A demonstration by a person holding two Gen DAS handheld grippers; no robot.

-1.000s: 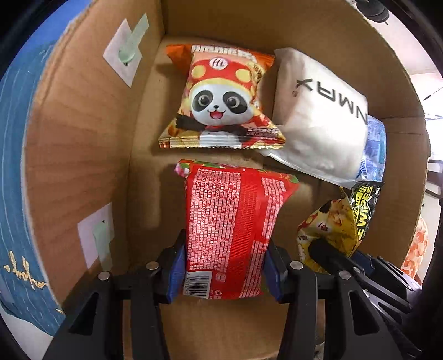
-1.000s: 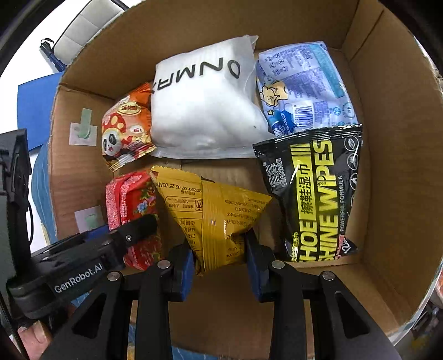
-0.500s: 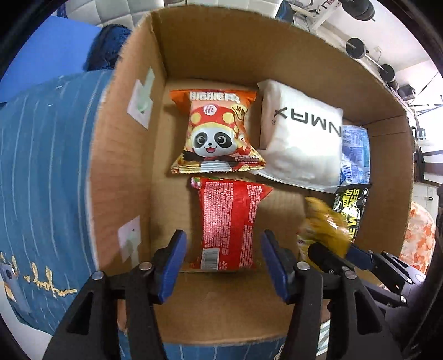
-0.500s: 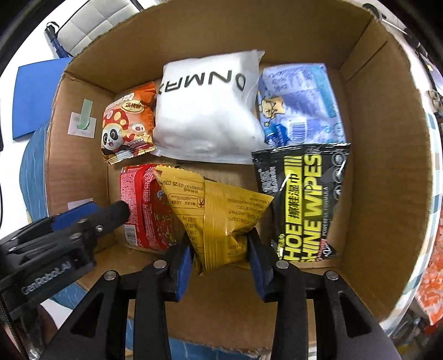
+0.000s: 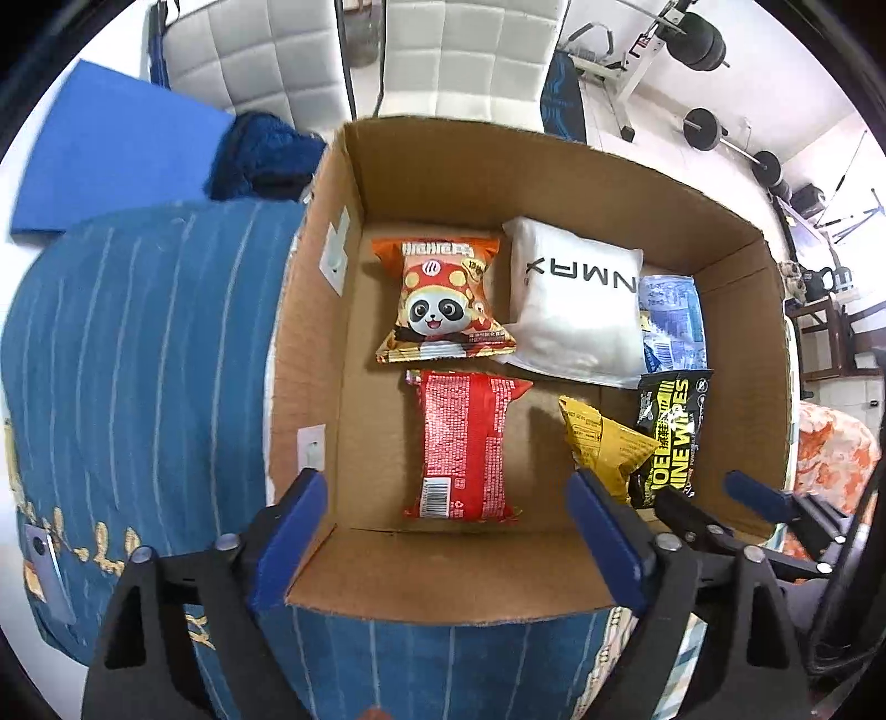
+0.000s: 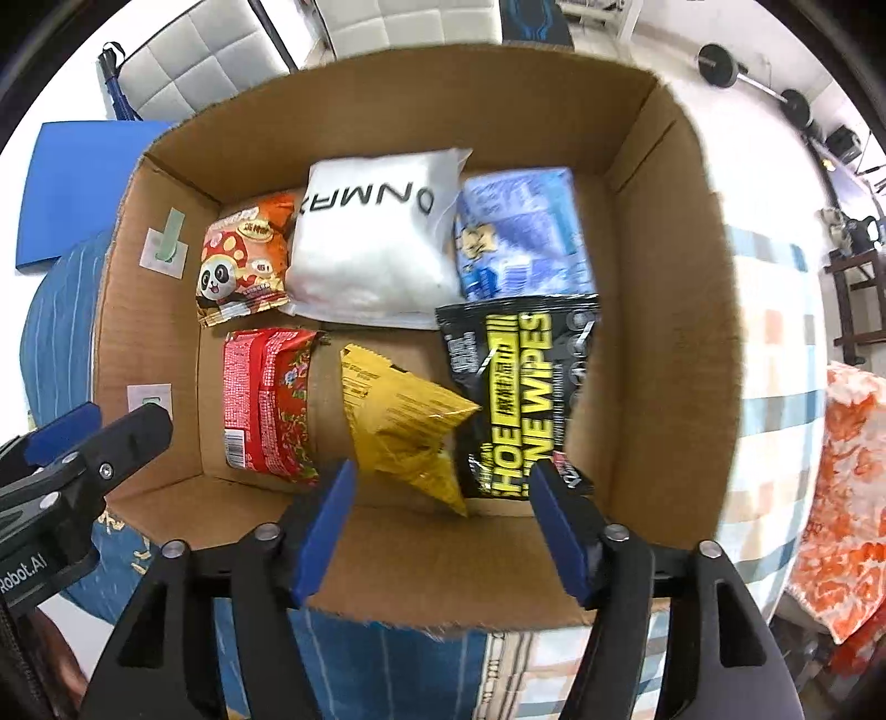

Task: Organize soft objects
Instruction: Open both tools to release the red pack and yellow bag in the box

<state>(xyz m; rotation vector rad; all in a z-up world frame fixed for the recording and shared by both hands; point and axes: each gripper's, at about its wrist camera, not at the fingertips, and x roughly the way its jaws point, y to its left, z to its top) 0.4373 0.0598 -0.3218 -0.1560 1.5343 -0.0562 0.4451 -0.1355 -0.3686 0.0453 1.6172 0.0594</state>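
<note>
A cardboard box holds several soft packs. The red snack pack lies flat at its near left. Beside it the yellow pack leans against the black shoe-wipes pack. Behind lie the panda snack bag, a white pouch and a blue wipes pack. My left gripper hangs above the box, jaws opening, nothing between them. My right gripper is also above it, jaws opening, clear of the yellow pack.
The box rests on a blue striped cloth. A blue mat and white padded chairs lie beyond it. Gym weights stand at the far right, and an orange patterned fabric lies right of the box.
The left jaws let go of the red pack and the right jaws let go of the yellow pack. Both grippers opened wide and rose, so the whole box now shows.
</note>
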